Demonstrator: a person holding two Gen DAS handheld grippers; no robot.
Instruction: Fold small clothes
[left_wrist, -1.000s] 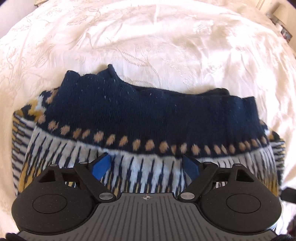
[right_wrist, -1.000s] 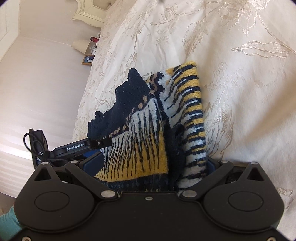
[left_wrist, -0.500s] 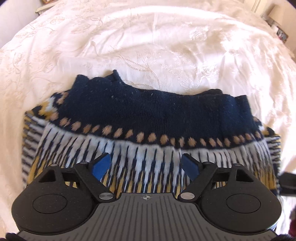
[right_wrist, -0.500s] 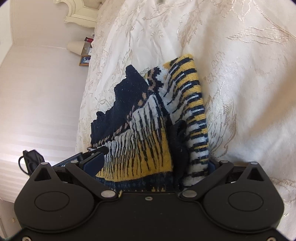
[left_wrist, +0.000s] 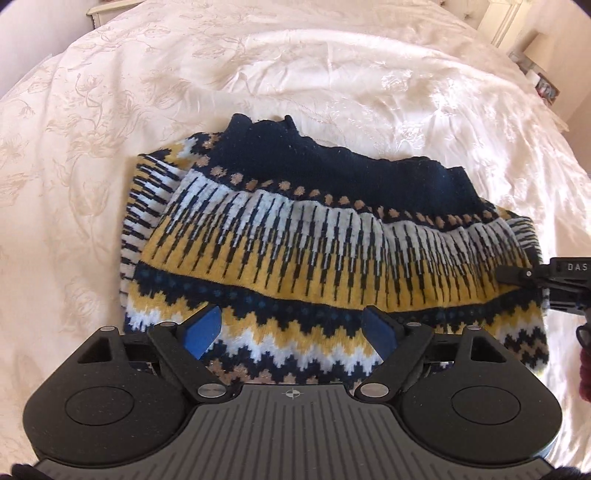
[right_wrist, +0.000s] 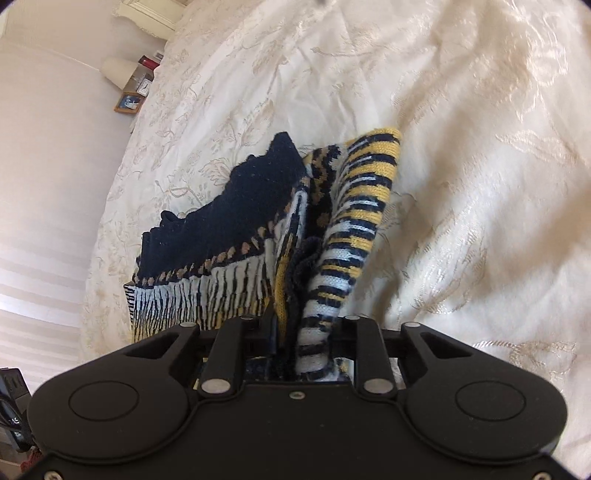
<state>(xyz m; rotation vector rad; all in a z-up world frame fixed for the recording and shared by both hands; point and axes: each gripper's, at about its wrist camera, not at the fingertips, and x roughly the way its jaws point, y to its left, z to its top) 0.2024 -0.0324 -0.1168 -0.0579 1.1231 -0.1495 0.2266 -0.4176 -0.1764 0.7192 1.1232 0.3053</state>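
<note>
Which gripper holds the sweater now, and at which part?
The right gripper pinches the sweater at its side edge; the left gripper is open, holding nothing.

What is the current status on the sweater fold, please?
Left gripper open over sweater. Right gripper shut on sweater edge. Bedspread unobstructed.

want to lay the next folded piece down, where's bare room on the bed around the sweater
Bare bedspread lies beyond the sweater's dark collar edge, and more to its left past the striped sleeve. In the right wrist view, the bedspread is also clear right of the sweater. It is crowded at the sweater's right end, where the right tongs clamp it, and near the open left tongs.
</note>
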